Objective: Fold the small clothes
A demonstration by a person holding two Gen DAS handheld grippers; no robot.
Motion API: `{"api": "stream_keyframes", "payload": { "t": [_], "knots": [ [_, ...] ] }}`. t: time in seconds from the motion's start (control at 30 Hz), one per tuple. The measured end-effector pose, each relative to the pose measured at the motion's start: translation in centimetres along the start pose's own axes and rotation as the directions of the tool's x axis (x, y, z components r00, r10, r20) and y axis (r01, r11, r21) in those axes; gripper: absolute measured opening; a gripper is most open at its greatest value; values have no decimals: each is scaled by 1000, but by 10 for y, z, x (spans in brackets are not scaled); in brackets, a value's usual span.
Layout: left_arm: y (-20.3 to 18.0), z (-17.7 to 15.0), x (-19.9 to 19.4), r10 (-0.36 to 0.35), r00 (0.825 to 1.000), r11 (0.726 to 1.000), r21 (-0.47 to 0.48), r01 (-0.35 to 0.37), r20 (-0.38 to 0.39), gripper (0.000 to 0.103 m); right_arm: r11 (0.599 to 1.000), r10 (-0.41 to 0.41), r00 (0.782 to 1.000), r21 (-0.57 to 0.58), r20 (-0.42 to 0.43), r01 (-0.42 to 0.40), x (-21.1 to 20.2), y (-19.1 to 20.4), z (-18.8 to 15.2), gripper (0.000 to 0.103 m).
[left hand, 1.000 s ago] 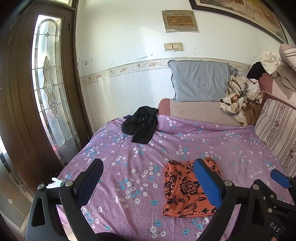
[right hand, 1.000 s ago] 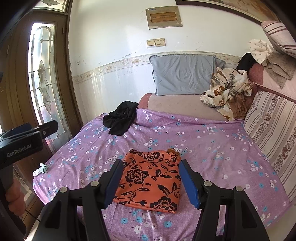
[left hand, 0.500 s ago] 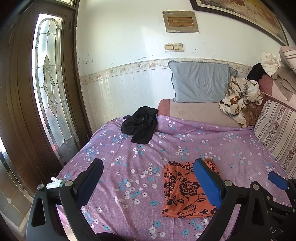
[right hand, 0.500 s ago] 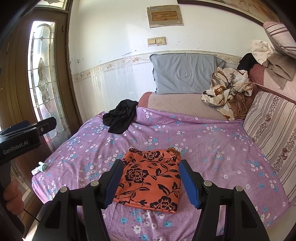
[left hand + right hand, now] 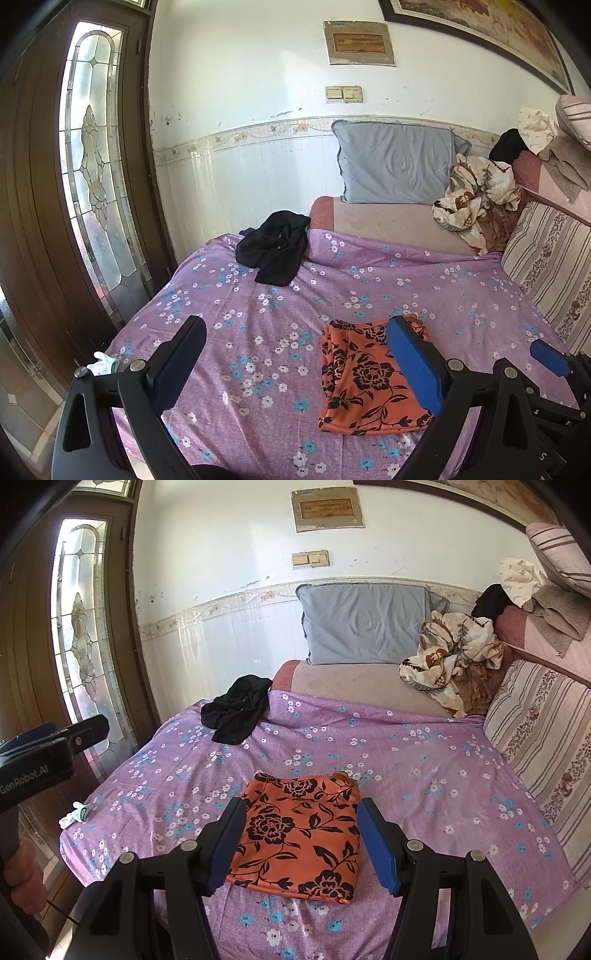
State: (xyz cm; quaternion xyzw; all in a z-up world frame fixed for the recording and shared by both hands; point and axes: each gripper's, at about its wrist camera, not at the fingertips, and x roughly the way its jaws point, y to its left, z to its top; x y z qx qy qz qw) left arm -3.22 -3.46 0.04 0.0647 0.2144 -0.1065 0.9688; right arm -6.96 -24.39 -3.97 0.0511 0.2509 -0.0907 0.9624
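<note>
Nearest the cameras, the right tool hangs above the bed with its jaws spread and nothing between them; the left tool, likewise spread and empty, hangs over the purple floral bedsheet. Framed between the right tool's fingers, an orange garment with black flowers lies folded into a flat rectangle on the sheet near the bed's front edge. A small white item rests at the sheet's left edge. Farther back, a crumpled black garment lies at the sheet's far left corner. Behind it, a grey pillow leans against the wall, beside a heap of patterned cloth.
</note>
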Motion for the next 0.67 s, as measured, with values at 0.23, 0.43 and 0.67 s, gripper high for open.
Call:
{"api": "stream_keyframes", "payload": {
  "t": [0.23,0.43,0.67],
  "knots": [
    [0,6,6,-17,1000,1000,-13,17,9,98,1000,-16,1000,-9,3,16,3,3,8,66],
    [1,9,20,-41,999,999,-26,41,-11,98,999,-19,1000,-30,0,19,15,8,17,66],
    [14,15,73,-118,992,989,-90,113,-49,98,1000,14,1000,-2,-27,-14,61,-14,31,66]
  ]
}}
